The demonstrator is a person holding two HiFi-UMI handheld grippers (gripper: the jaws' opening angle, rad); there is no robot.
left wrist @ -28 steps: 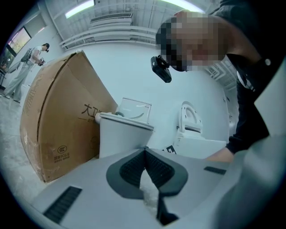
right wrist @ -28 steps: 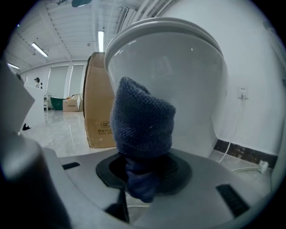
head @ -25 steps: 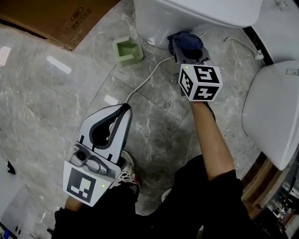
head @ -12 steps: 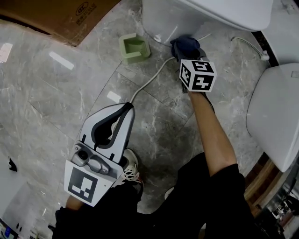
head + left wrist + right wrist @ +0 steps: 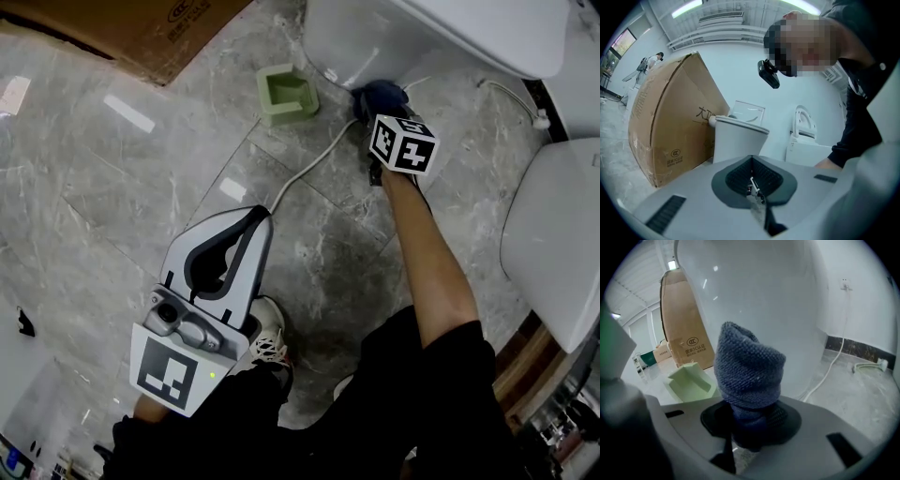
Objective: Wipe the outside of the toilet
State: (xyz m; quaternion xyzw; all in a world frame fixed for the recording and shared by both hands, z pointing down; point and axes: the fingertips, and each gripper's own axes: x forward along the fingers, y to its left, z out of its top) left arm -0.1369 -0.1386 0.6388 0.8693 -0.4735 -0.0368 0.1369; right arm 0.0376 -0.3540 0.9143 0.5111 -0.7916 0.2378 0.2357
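A white toilet stands at the top of the head view; its smooth curved base fills the right gripper view. My right gripper is shut on a bunched blue cloth, held low against the foot of the toilet base near the floor. My left gripper hangs back over the marble floor by my foot, shut with nothing in it, pointing toward the toilet.
A green foam block lies on the floor left of the base. A white cable runs across the floor. A cardboard box stands left; a second toilet's lid is at right.
My right gripper has carried the cloth farther away and lower along the toilet base. The view has shifted forward. The left gripper has stayed put.
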